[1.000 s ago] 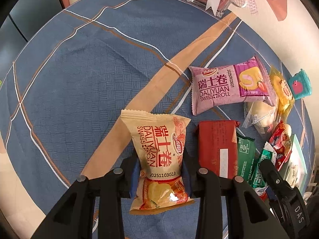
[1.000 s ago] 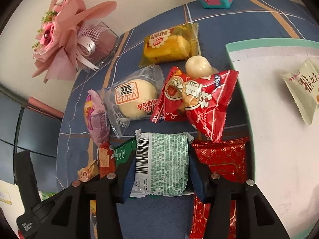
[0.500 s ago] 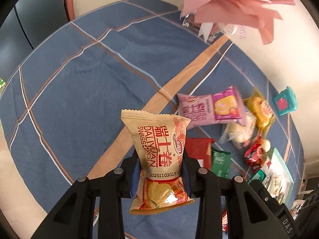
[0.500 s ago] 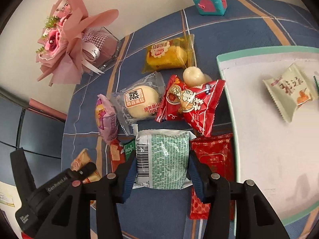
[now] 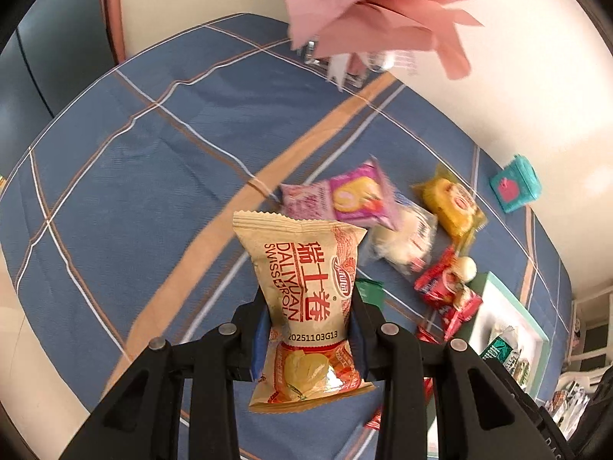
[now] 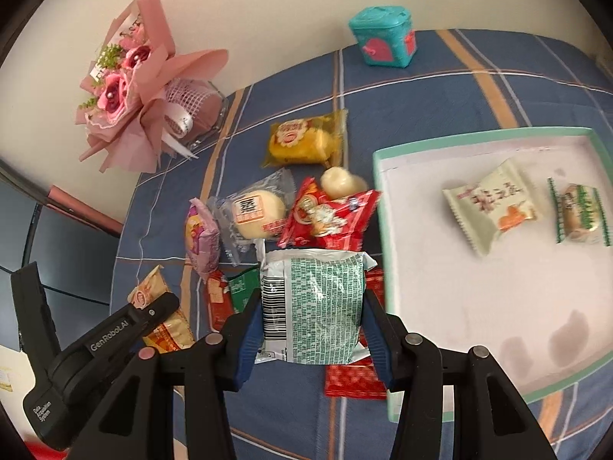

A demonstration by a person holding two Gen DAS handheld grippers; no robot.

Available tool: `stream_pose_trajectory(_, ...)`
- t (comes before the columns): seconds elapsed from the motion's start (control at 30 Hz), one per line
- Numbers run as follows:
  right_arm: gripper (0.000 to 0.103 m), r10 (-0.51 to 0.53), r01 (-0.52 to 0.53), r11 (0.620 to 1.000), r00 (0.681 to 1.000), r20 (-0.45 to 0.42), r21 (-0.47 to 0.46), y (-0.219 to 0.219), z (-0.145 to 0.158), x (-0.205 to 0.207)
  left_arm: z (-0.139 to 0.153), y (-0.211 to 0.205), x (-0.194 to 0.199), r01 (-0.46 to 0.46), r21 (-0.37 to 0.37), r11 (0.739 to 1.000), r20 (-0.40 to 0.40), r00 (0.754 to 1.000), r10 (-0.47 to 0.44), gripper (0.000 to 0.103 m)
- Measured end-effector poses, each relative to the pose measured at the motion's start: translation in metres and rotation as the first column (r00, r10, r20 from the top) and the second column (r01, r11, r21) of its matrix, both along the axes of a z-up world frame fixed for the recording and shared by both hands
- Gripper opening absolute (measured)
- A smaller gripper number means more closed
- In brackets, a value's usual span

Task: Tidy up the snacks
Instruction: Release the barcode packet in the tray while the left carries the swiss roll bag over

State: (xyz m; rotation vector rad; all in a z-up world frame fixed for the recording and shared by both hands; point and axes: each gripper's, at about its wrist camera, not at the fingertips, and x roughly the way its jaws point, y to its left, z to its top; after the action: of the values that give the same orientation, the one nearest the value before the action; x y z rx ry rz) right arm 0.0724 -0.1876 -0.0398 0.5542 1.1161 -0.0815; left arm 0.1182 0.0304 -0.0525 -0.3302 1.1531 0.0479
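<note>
My left gripper [image 5: 308,331] is shut on a tan Swiss roll packet [image 5: 306,299] and holds it well above the blue tablecloth. My right gripper [image 6: 310,326] is shut on a green-and-white snack packet [image 6: 312,306], lifted beside the white tray [image 6: 387,345]. The tray holds two snack packets, a pale one [image 6: 492,205] and a green-edged one [image 6: 580,212]. Loose snacks lie left of the tray: a yellow cake [image 6: 300,143], a steamed bun packet [image 6: 254,212], red packets [image 6: 331,216] and a purple roll [image 6: 201,235].
A pink bouquet [image 6: 130,92] stands at the back left by the wall. A teal box [image 6: 383,36] sits at the back of the table. A flat red packet [image 6: 354,379] lies under my right gripper. The left gripper's body [image 6: 95,349] shows at lower left.
Both grippers have risen with their packets. The left view now sits higher and sees the bouquet and tray. The right gripper has shifted toward the tray, showing more of it.
</note>
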Motion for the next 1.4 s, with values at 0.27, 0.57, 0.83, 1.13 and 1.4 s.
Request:
stream_pose_trajectory(0.27, 0.052, -0.059, 0.059, 0.998, 0.998, -0.009, -0.016, -0.036, 0.006, -0.011, 0.007, -0.042, -0.008, 0.067, 0.014, 0.998, 0.007, 0.998, -0.067, 0.036)
stream_pose_trajectory(0.57, 0.052, -0.174, 0.174, 0.985, 0.984, -0.038, -0.019, -0.089, 0.004, -0.031, 0.005, -0.096, -0.018, 0.172, 0.049, 0.984, -0.006, 0.985, -0.172, 0.036)
stream_pose_trajectory(0.83, 0.052, -0.287, 0.283, 0.956, 0.956, -0.051, -0.077, -0.14, 0.0, -0.049, -0.003, -0.149, -0.029, 0.293, 0.079, 0.953, -0.024, 0.956, -0.292, 0.036)
stream_pose_trajectory(1.13, 0.052, -0.336, 0.332, 0.928, 0.942, 0.003, -0.168, -0.174, 0.001, -0.054, -0.011, -0.199, -0.036, 0.399, 0.106, 0.911, -0.01, 0.916, -0.4, 0.036)
stream_pose_trajectory(1.4, 0.052, -0.299, 0.305, 0.925, 0.952, 0.062, -0.225, -0.172, -0.003, -0.043, -0.018, -0.23, -0.032, 0.45, 0.121, 0.885, 0.027, 0.889, -0.456, 0.037)
